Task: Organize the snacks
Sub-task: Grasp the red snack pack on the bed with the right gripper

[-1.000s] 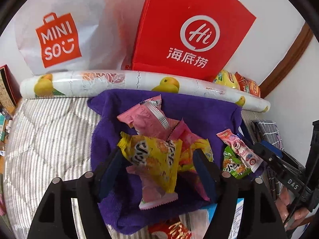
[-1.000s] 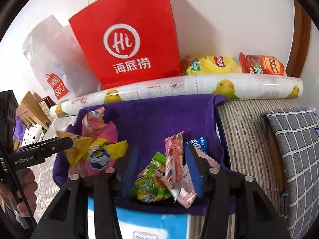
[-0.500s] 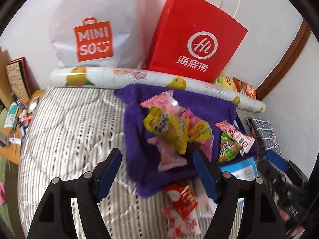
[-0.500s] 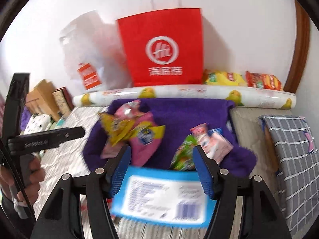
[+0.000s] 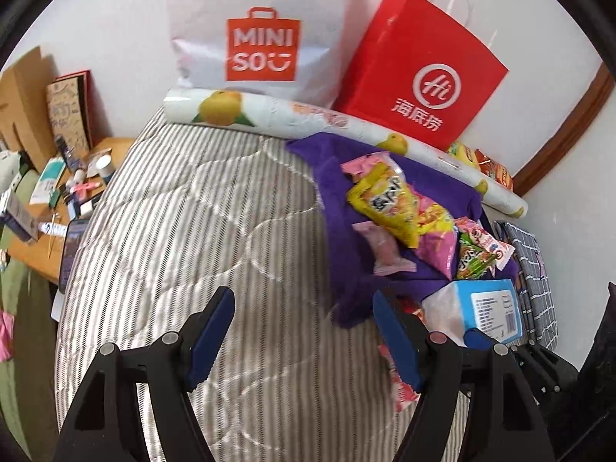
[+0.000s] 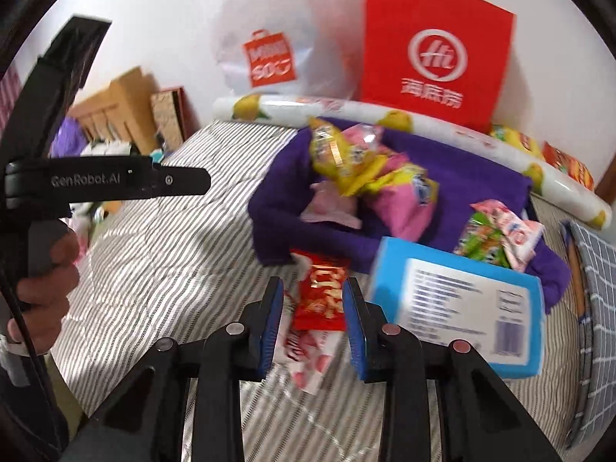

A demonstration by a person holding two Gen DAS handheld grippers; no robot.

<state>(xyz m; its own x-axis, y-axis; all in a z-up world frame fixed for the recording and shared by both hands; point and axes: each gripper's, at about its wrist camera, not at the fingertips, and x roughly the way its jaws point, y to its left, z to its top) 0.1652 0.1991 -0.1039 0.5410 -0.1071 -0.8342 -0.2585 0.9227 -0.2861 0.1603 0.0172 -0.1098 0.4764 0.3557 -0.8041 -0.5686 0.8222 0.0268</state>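
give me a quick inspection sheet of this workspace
surface: striped quilt, purple towel spread on it
job's things: yellow and pink packs heaped on the towel; green pack at its right; red pack on the quilt; blue box beside it
clutter: red bag, white bag, fruit-print roll along the wall
grippers: left gripper open over bare quilt; right gripper closing, red pack between its jaws
cables: nothing seen
surroundings: littered desk at left, checked cushion at right
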